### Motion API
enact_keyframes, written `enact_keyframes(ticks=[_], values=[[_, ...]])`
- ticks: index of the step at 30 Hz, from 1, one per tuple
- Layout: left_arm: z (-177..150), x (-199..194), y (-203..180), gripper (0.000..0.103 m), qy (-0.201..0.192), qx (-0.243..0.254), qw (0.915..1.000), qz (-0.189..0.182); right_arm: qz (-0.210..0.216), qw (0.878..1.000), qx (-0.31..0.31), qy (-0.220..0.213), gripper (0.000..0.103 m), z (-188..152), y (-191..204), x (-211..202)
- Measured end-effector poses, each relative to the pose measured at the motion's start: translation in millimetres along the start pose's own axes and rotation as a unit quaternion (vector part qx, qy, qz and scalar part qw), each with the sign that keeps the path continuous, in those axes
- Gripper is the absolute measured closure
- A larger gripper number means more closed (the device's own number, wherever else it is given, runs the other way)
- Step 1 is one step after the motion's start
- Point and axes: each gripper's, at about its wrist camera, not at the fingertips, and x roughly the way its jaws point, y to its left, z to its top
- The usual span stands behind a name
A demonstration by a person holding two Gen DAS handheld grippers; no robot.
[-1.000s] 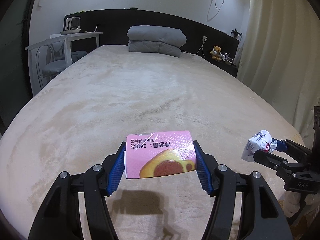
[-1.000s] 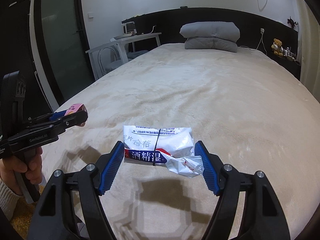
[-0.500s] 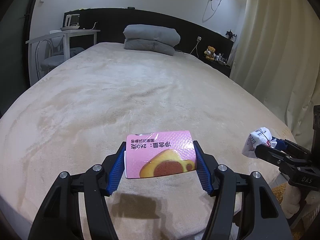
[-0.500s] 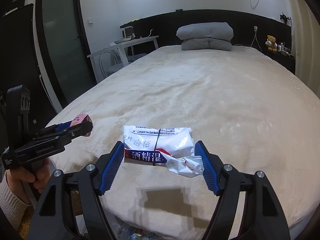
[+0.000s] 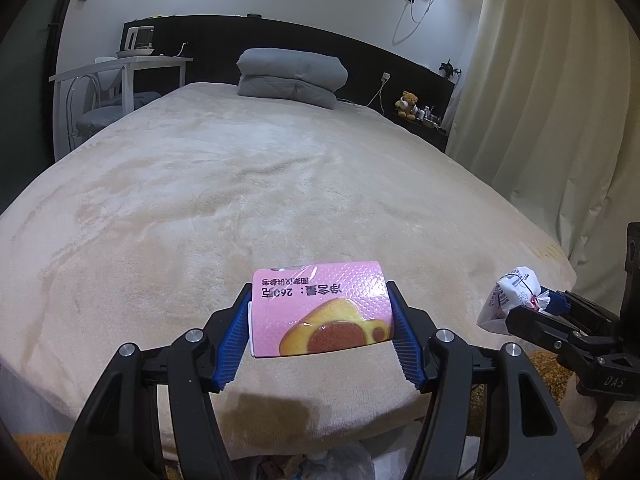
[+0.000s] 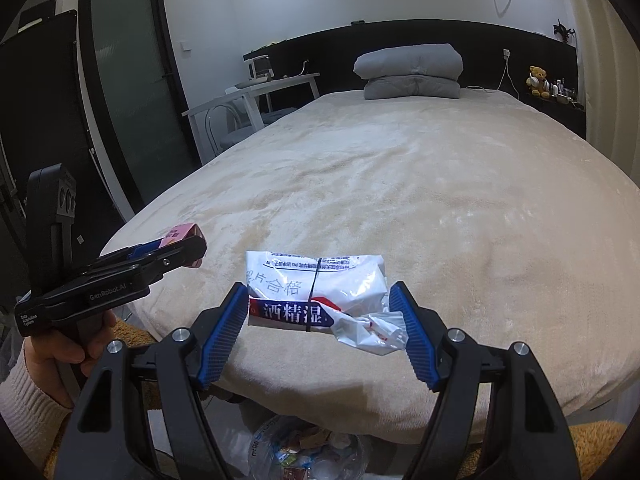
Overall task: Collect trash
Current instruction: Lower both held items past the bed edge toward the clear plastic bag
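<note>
Fingers of the left gripper (image 5: 320, 332) are closed on a pink packet (image 5: 320, 308), one blue pad pressing on each short side. The right gripper (image 6: 320, 336) has its pads on both ends of a white wipes pack (image 6: 316, 292), with the crumpled end near the right pad. Both pieces of trash are held in the air, not lying on the bed (image 6: 440, 208).

Since a second ago both grippers have drawn back: then the blanket filled the view below them, now the foot edge of the bed is under the fingers and a bin with a clear bag (image 6: 308, 452), already holding some trash, shows beneath. I judge the carrying is nearly finished and the drop comes next.

Below the grippers the room is open. To the right hangs the curtain (image 5: 560, 120), to the left stands a dark door (image 6: 132, 92). Far off, the folded quilt (image 5: 292, 76) lies at the headboard.
</note>
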Motion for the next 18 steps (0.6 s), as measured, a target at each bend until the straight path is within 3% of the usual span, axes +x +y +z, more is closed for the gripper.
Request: enact_keyframes(ticks=[10, 18], values=[[-33, -17, -13, 0.041, 0.013, 0.002, 0.9998, -0.013, 0.002, 1.0, 0.004, 0.004, 0.031, -31, 7, -25], [-62, -20, -21, 0.041, 0.047, -0.004, 0.9984, -0.031, 0.015, 1.0, 0.011, 0.02, 0.031, -54, 13, -32]])
